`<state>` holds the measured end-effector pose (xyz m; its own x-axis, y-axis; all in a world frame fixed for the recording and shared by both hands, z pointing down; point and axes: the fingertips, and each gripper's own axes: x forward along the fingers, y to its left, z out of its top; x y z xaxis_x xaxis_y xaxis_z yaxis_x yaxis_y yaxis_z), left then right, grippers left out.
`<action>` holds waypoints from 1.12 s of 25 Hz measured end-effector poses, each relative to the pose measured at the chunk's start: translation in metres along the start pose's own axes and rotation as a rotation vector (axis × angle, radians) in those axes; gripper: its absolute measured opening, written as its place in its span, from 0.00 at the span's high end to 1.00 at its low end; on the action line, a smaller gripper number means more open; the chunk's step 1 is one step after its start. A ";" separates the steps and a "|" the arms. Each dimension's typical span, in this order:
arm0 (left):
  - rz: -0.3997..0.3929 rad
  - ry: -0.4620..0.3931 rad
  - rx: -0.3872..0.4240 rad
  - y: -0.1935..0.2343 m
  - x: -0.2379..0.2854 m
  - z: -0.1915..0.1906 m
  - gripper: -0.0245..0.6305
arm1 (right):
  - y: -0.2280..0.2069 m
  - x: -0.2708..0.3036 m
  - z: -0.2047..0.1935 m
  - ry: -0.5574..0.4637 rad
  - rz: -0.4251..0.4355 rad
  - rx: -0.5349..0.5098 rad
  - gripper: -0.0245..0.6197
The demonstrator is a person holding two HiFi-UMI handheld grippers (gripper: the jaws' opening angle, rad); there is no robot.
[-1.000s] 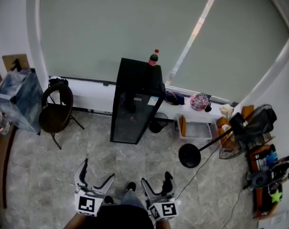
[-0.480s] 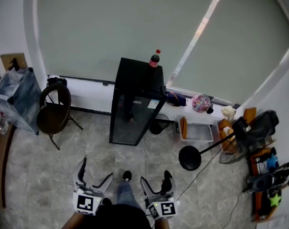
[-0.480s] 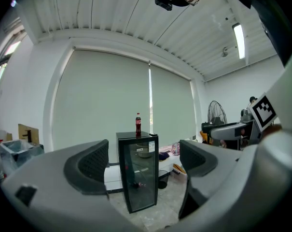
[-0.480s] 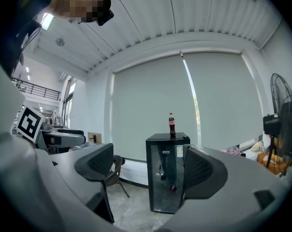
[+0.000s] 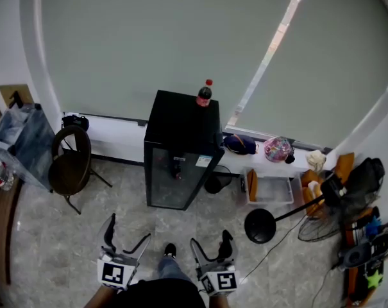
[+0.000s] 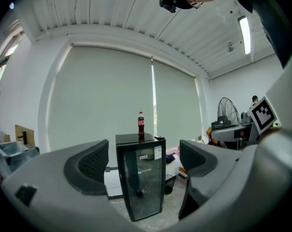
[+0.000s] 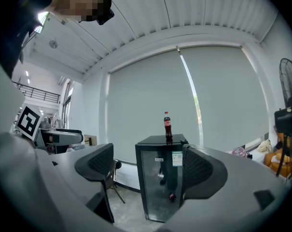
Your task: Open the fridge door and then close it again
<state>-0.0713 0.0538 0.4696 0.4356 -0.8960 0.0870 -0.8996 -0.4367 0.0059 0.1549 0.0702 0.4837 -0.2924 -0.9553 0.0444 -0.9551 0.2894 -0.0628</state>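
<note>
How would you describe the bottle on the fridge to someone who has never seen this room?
Look at the wide grey roller blind on the far wall; a black glass-door fridge stands before it. On the fridge's top, near the back edge and right of the middle, a small bottle stands upright. It is dark with a red cap and stands alone up there.

A chair stands at the left, a red-capped bottle at upper centre, a white tray right of centre.
</note>
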 end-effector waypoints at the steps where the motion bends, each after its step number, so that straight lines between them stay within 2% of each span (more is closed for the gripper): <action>1: 0.011 0.000 0.000 0.002 0.013 0.002 0.28 | -0.007 0.012 0.001 0.000 0.010 -0.001 0.28; 6: 0.058 -0.004 -0.009 0.011 0.067 0.007 0.28 | -0.040 0.061 0.010 0.005 0.058 0.009 0.28; 14: 0.108 0.055 -0.011 0.020 0.136 0.008 0.28 | -0.074 0.130 0.014 0.028 0.143 0.004 0.28; 19: 0.150 0.072 -0.003 0.030 0.163 0.008 0.28 | -0.081 0.165 0.021 0.003 0.212 0.023 0.28; 22: 0.166 0.078 -0.005 0.040 0.171 0.005 0.28 | -0.079 0.182 0.016 0.024 0.242 0.033 0.28; 28: 0.162 0.107 -0.024 0.065 0.192 -0.015 0.28 | -0.066 0.219 0.014 0.034 0.270 0.017 0.28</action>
<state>-0.0466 -0.1456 0.5018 0.2804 -0.9400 0.1945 -0.9587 -0.2845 0.0070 0.1550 -0.1586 0.4832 -0.5381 -0.8409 0.0573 -0.8415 0.5321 -0.0940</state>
